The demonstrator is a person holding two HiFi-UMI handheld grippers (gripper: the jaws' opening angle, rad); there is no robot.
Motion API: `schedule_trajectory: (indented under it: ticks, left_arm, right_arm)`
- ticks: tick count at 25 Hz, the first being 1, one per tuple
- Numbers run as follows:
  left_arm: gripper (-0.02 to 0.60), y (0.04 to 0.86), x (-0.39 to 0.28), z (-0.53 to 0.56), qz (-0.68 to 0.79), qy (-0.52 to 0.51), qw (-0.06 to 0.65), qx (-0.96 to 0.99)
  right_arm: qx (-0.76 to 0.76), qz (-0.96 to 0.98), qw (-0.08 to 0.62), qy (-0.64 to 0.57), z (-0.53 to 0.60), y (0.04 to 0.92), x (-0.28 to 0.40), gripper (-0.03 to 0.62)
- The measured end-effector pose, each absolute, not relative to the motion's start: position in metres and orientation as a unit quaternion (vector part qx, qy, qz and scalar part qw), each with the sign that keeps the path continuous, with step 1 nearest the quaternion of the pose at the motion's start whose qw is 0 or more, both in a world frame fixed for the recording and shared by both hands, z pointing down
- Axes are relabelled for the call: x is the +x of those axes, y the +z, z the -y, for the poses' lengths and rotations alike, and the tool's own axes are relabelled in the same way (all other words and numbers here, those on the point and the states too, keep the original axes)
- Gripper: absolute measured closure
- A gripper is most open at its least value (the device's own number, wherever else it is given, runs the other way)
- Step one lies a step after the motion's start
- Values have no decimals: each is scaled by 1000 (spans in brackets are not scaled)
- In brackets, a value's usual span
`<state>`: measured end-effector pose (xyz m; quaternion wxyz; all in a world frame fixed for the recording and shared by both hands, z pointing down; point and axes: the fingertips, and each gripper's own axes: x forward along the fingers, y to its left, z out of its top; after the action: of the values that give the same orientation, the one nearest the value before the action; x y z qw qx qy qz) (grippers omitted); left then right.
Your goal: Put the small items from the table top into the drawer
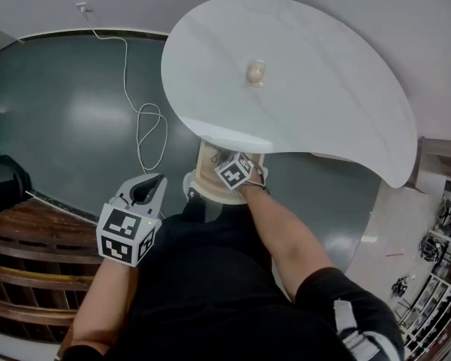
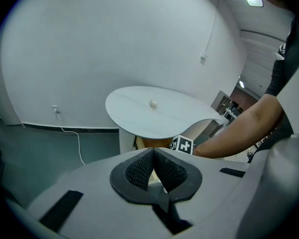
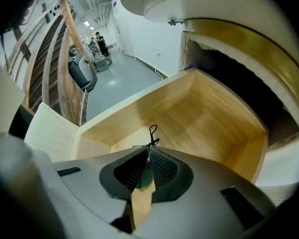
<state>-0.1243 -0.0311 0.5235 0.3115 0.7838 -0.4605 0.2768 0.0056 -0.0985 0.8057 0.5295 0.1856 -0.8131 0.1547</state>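
Note:
A small beige item lies on the white table top, also seen far off in the left gripper view as a pale item. Under the table the wooden drawer stands open. My right gripper is over the bare drawer floor, shut on a small green clip whose black wire handle sticks out past the tips. My left gripper hangs left of the drawer, away from the table; its pads meet with nothing between them.
A white cable trails across the dark floor left of the table. A wooden slatted railing runs at lower left, also seen beside the drawer. People stand far down the hall.

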Motion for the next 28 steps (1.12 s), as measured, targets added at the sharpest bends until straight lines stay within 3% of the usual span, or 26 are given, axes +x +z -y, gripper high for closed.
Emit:
schedule_trajectory:
  ticks: [10, 28]
  left_arm:
    - [566, 526, -126, 30, 457, 279, 315, 784]
    - [566, 500, -100, 55, 435, 244, 267, 825]
  right_arm:
    - [184, 803, 533, 191, 91, 825, 6, 556]
    - [179, 827, 508, 164, 70, 744, 17, 546]
